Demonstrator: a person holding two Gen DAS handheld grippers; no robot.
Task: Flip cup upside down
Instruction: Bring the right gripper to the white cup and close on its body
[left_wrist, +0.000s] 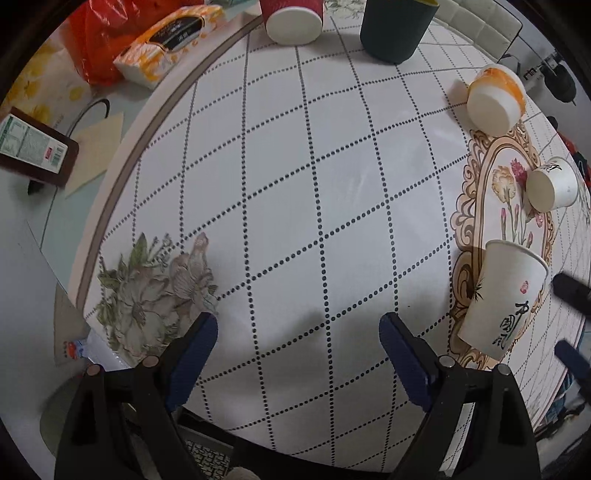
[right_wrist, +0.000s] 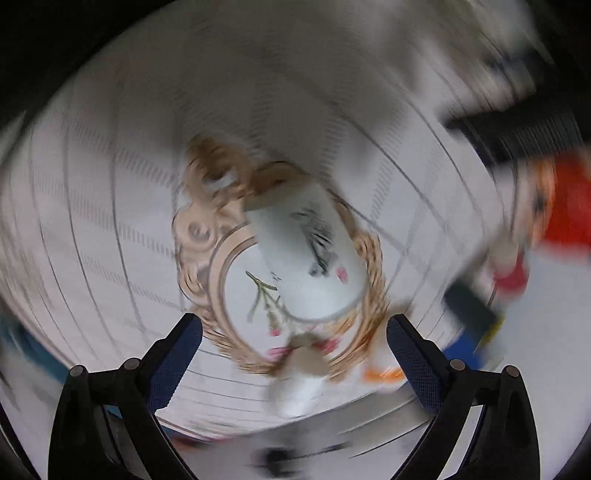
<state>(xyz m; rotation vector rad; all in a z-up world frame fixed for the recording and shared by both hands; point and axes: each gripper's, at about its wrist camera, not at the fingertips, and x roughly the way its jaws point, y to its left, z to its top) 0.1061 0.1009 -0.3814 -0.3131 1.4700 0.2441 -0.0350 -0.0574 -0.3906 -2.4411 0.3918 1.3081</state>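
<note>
A white paper cup with black brush writing (left_wrist: 504, 299) stands upright on the gold-framed flower print at the table's right side. It also shows in the blurred right wrist view (right_wrist: 310, 251), ahead of and between my right gripper's (right_wrist: 295, 343) spread fingers, apart from them. My right gripper is open and empty; its dark fingertips (left_wrist: 570, 290) show at the right edge of the left wrist view, just right of the cup. My left gripper (left_wrist: 297, 332) is open and empty over the checked tablecloth (left_wrist: 295, 166), left of the cup.
Other cups stand upside down: a white one (left_wrist: 552, 184), an orange-and-white one (left_wrist: 495, 98), a red one (left_wrist: 293, 18) and a dark green one (left_wrist: 395, 29). A tissue pack (left_wrist: 166, 44), an orange bag (left_wrist: 99, 40) and a brown box (left_wrist: 35, 147) lie at the far left.
</note>
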